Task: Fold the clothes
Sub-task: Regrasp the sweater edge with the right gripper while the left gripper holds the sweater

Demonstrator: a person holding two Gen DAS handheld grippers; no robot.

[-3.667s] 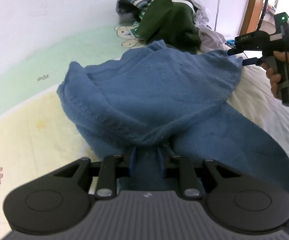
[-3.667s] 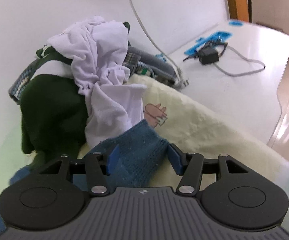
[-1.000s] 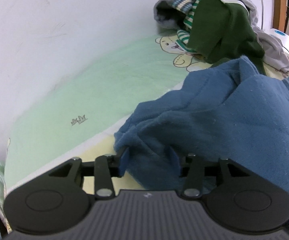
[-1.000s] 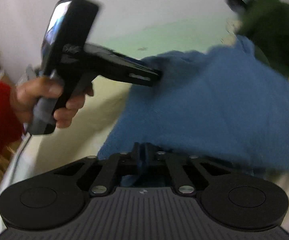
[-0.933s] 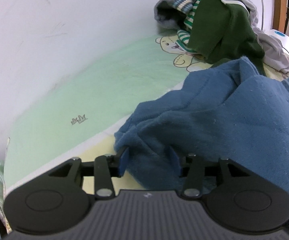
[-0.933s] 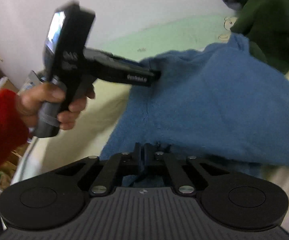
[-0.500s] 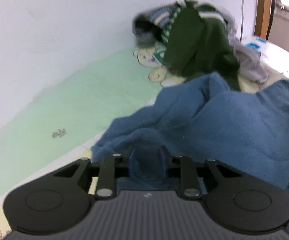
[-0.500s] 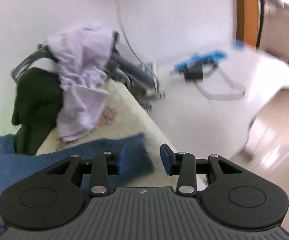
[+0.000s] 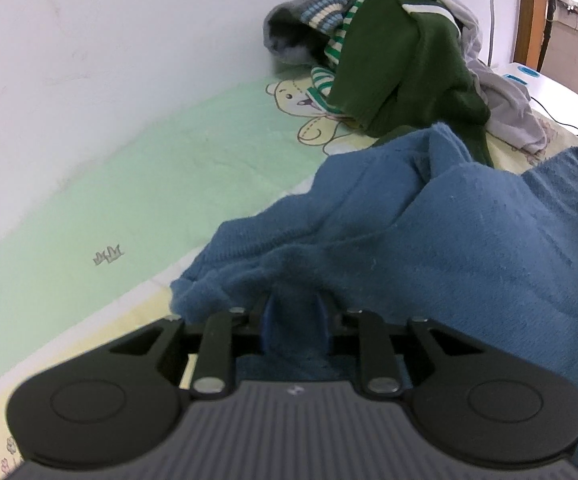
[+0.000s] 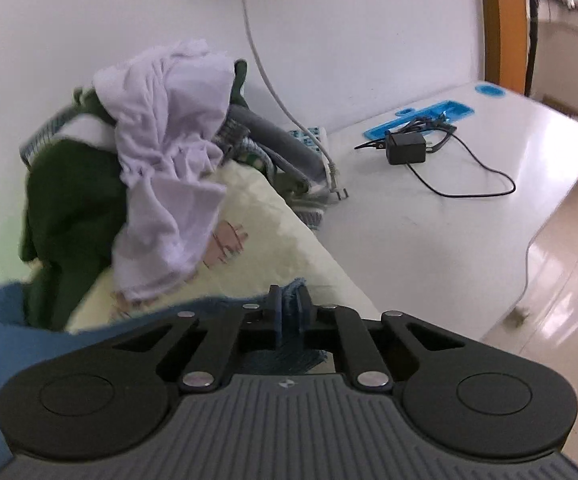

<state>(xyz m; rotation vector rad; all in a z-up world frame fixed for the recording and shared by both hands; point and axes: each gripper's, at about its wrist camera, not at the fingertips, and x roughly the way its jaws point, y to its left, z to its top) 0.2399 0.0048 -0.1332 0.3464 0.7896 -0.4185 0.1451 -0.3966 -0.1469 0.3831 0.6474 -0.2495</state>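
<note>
Nearest my left camera, the left tool [image 9: 295, 314] is clamped on a bunched fold of the blue fleece garment [image 9: 469, 240], its blue pads pressed into the cloth. My right tool [image 10: 289, 312] has just been closing, and its pads now pinch a thin edge of the same garment [image 10: 17, 332], which shows as a ribbed blue strip between them. From the left view the fleece spreads rightward across the bed [image 9: 109, 200], rumpled, with one corner standing up near the middle. The bed sheet under it is pale yellow nearby and mint green farther off, printed with a cartoon bear [image 9: 293, 98]. Beyond the fleece, against the white wall [image 9: 109, 40], sits a pile of clothes: a dark green sweater [image 9: 393, 68] with striped trim, and a pale lilac shirt [image 10: 169, 120] draped over it in the right view. Farther right, past the bed's edge, a white desk [image 10: 449, 220] carries a black power adapter [image 10: 405, 147] with its cable and a blue tray [image 10: 429, 116].
</note>
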